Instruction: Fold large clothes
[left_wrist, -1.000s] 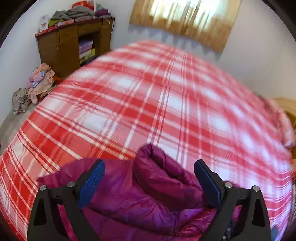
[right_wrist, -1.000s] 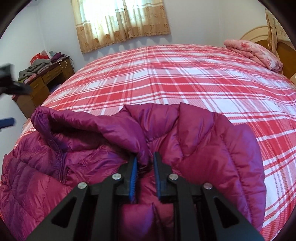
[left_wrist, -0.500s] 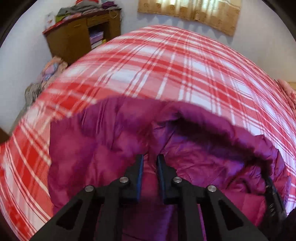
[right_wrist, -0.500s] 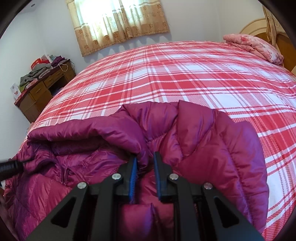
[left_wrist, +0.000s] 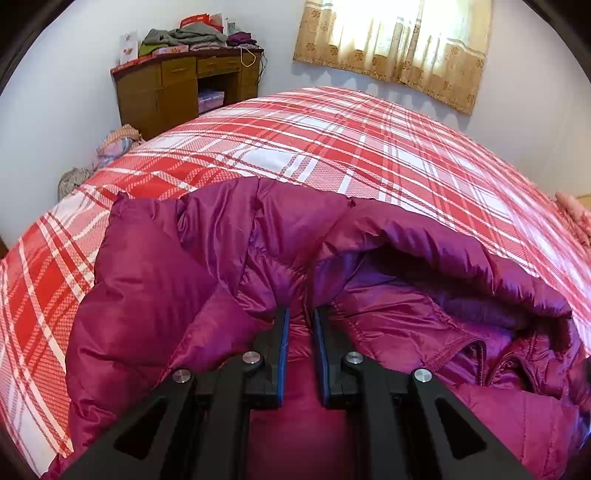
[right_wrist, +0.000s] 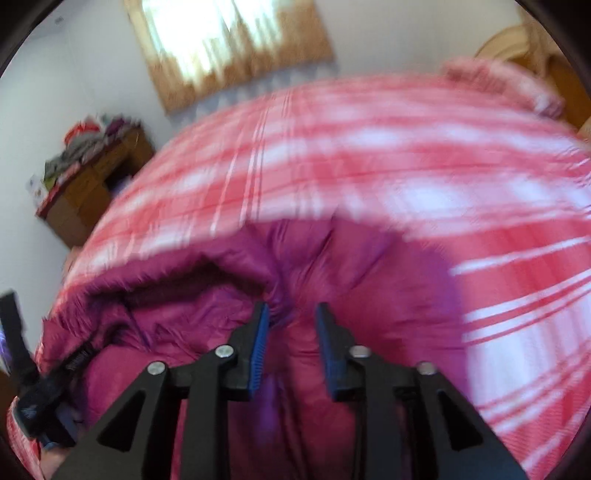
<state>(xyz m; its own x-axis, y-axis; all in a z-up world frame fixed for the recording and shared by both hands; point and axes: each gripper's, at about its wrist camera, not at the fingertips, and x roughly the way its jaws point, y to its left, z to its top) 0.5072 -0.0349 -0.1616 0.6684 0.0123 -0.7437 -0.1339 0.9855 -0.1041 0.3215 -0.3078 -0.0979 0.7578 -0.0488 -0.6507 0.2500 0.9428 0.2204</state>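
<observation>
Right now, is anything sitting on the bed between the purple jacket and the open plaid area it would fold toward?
Nothing visible does. The purple jacket lies on the plaid bedspread, and the spread beyond it is bare up to the far edge. The left claw is pinching a jacket fold; the right claw is opening over it.

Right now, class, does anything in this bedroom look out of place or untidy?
Yes. Loose clothes lie heaped against the wall beside the wooden desk, whose top holds an unfolded pile. The purple jacket lies bunched on the plaid bedspread.
</observation>
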